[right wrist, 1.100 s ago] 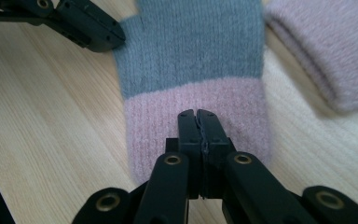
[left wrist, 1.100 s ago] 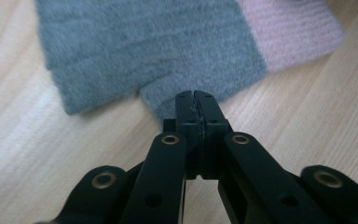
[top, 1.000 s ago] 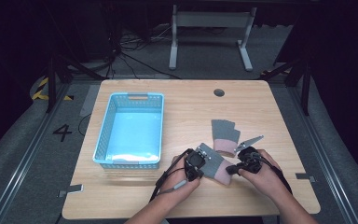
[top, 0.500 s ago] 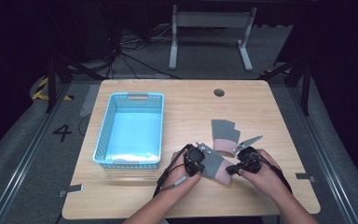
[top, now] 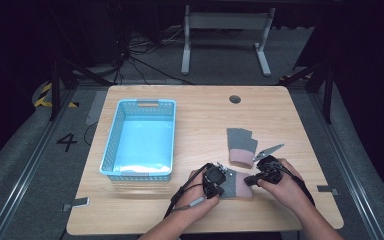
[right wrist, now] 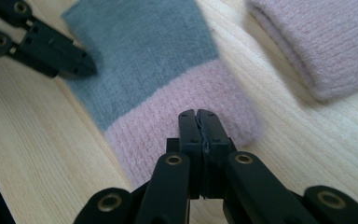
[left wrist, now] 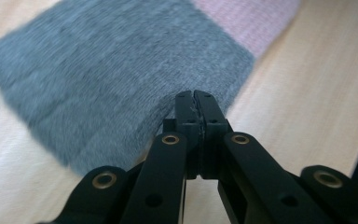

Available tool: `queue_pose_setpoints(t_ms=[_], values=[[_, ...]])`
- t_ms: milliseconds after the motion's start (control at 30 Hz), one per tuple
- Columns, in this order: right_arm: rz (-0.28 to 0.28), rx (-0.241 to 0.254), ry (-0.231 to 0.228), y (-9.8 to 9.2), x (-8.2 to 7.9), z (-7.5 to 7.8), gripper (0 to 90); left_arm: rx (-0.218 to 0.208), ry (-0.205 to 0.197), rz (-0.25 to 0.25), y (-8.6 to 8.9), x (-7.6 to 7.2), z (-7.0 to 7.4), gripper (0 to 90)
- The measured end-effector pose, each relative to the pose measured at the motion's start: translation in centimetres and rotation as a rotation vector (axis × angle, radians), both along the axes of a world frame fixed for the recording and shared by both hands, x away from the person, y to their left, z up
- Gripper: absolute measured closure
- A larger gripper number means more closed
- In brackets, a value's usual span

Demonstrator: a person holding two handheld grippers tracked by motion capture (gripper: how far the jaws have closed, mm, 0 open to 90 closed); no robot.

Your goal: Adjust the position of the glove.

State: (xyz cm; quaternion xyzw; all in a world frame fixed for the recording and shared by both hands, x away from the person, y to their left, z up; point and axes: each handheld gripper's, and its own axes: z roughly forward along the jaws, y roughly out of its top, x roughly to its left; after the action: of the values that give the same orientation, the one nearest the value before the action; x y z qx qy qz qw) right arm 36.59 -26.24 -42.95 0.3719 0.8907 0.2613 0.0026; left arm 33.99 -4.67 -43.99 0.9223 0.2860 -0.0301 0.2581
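Both tools pinch the near glove (top: 235, 184) flat on the desk (top: 200, 120), left tool (left wrist: 196, 100) clamped on its grey end, right tool (right wrist: 199, 119) on its pink cuff, long axis running between them.

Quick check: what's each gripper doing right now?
Left gripper: closed on the near glove's grey edge.
Right gripper: closed on that glove's pink cuff.

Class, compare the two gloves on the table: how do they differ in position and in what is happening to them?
The near glove lies between both hands; the far glove lies alone beyond them. The near glove is pinched by the left gripper at its grey end and the right gripper at its pink cuff; the far glove is untouched. Both are grey with pink cuffs.
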Motion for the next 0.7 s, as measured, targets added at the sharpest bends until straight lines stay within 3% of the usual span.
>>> queue_pose_setpoints(t_ms=[167, 200, 400, 567, 700], values=[[-0.003, -0.008, 0.000, -0.1, 0.1, 0.1, 89.8, -0.008, 0.019, -0.012, -0.3, -0.3, 0.0, 89.9], [-0.003, -0.008, -0.002, -0.1, 0.0, 0.1, 89.8, -0.027, 0.029, -0.016, -0.2, -0.3, 0.1, 89.8], [-0.002, 0.004, -0.025, -0.3, -0.3, 0.5, 89.6, -0.058, -0.006, 0.014, 0.9, 0.2, 1.2, 85.1], [-0.094, 0.030, -0.077, -1.6, 0.1, 1.6, 83.0, -0.087, -0.049, 0.074, 2.9, 1.0, 3.0, 81.5], [-0.148, 0.056, -0.103, -2.1, 0.3, 2.2, 76.8, -0.087, -0.055, 0.099, 3.9, 1.4, 3.8, 77.7]])
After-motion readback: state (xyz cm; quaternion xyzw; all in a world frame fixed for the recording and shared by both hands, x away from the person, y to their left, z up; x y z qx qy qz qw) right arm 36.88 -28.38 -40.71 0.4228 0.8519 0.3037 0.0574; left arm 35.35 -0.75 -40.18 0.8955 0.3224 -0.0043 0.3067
